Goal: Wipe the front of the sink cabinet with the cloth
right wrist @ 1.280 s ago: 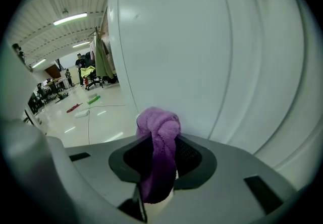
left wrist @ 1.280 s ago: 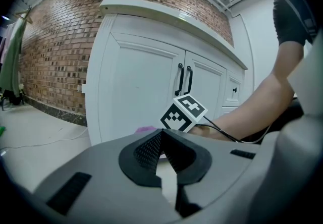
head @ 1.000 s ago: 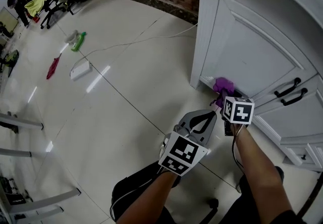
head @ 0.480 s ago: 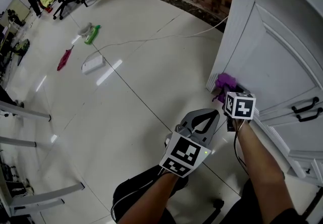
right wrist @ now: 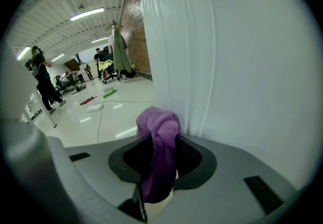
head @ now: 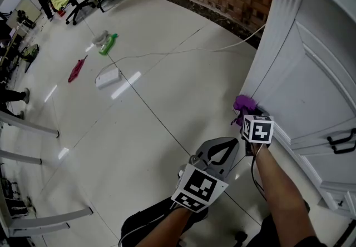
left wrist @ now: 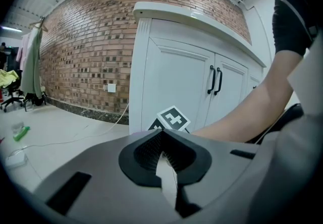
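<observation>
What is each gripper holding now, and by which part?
The right gripper holds the purple cloth by its bunched lower part; the wad sticks out beyond the jaws. The left gripper is shut on nothing.

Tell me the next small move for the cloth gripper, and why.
Probably slide the right gripper rightward along the cabinet front: its jaws are shut on the purple cloth low at the corner post, with the door handles farther along.
</observation>
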The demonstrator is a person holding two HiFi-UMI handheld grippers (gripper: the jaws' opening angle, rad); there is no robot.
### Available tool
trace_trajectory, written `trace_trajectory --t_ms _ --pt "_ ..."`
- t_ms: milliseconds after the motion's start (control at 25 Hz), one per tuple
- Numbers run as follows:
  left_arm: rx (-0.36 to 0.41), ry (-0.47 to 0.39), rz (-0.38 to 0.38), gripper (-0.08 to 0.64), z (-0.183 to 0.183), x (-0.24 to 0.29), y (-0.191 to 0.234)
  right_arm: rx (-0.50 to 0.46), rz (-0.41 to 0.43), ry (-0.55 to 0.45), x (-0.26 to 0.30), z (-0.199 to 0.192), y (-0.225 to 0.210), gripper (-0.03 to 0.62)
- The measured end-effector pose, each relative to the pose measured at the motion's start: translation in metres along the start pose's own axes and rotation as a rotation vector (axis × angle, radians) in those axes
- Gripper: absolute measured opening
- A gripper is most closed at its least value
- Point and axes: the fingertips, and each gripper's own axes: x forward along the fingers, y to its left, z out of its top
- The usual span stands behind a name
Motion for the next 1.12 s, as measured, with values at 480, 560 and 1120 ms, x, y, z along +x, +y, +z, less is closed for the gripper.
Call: trace_trajectory --t_ms 480,560,1120 --pt "0.037 0.018 -0.011 0.005 0.002 0.007 -0.007 0.095 -0.067 -0.019 -0.024 -0.023 -0.03 0.11" --pt "0.042 0.021 -0.016 0.005 0.003 0.01 -0.011 0.113 -0.08 -0.019 -0.033 -0.028 -0.039 0.11" --pt "0.09 0.027 -0.095 0.005 0.009 0.028 -0.061 0.186 -0.15 0.016 -0.087 -0.079 -0.09 0.11"
